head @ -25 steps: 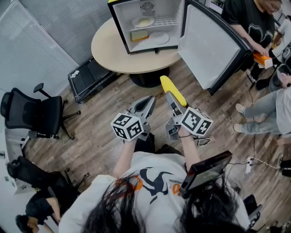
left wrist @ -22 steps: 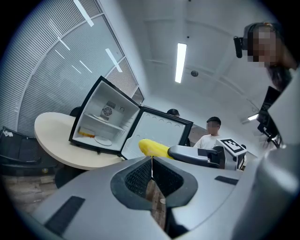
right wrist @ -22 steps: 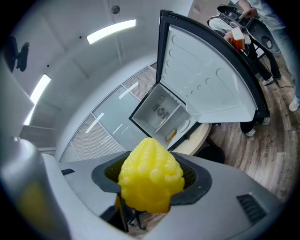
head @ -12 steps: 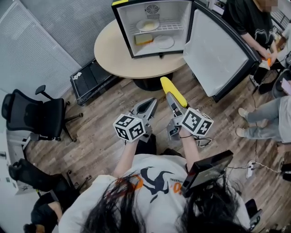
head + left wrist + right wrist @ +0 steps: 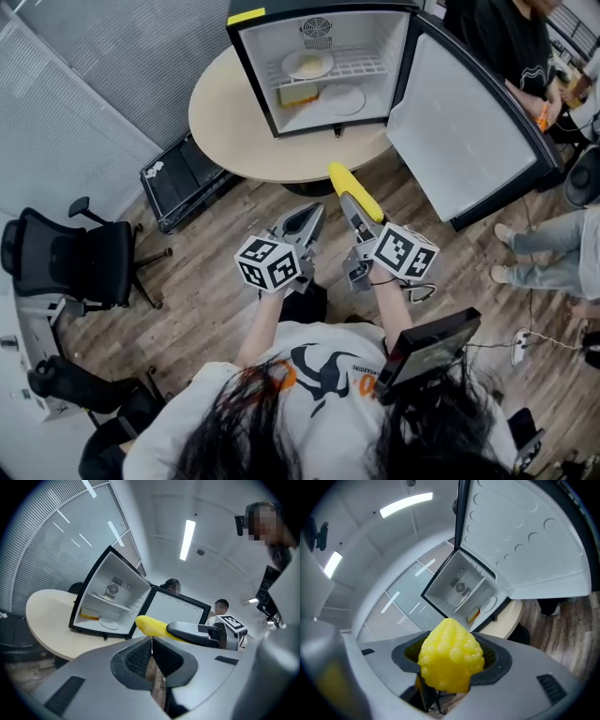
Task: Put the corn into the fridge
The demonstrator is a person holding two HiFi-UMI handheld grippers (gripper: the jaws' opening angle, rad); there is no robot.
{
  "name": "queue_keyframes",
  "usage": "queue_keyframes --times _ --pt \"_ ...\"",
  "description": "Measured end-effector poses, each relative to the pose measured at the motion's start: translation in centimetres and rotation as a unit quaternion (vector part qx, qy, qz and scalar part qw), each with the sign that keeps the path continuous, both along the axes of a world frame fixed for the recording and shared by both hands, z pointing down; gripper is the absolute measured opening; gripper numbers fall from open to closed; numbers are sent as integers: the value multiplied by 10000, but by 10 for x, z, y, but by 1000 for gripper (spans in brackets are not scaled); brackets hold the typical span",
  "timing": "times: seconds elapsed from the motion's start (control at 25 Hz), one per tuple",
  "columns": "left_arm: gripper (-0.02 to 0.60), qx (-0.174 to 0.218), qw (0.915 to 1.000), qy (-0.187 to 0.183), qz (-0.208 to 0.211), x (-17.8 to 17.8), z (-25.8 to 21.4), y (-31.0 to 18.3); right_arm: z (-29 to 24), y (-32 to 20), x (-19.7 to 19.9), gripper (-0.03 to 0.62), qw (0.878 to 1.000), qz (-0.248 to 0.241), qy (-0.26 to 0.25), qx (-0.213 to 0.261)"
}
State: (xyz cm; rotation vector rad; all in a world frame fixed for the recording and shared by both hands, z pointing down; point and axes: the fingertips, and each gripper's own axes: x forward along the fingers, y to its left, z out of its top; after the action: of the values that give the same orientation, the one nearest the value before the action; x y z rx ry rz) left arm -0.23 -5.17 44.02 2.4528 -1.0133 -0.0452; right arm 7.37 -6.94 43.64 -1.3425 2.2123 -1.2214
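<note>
A yellow corn cob (image 5: 357, 190), clamped lengthwise in the right hand-held gripper (image 5: 349, 202), points toward a small black fridge (image 5: 265, 75), white inside, door open, on a round counter (image 5: 234, 122).

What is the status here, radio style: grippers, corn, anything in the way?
Left gripper shut, empty. Right gripper shut on corn, short of fridge. Fridge door open, nothing blocking.
</note>
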Motion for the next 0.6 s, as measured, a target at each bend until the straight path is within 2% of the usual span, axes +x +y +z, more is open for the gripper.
queue_keyframes --times 0.16,0.4,0.6 --pt "12 -41 10000 17 27 -19 4 -31 6 -31 -21 256 9999 -57 -127 -79" --pt "12 -87 9998 163 62 -50 5 -72 8 -65 -48 256 9997 91 51 -198" --pt "12 -142 9993 219 269 -63 8 -97 11 -86 -66 256 9993 204 102 -283"
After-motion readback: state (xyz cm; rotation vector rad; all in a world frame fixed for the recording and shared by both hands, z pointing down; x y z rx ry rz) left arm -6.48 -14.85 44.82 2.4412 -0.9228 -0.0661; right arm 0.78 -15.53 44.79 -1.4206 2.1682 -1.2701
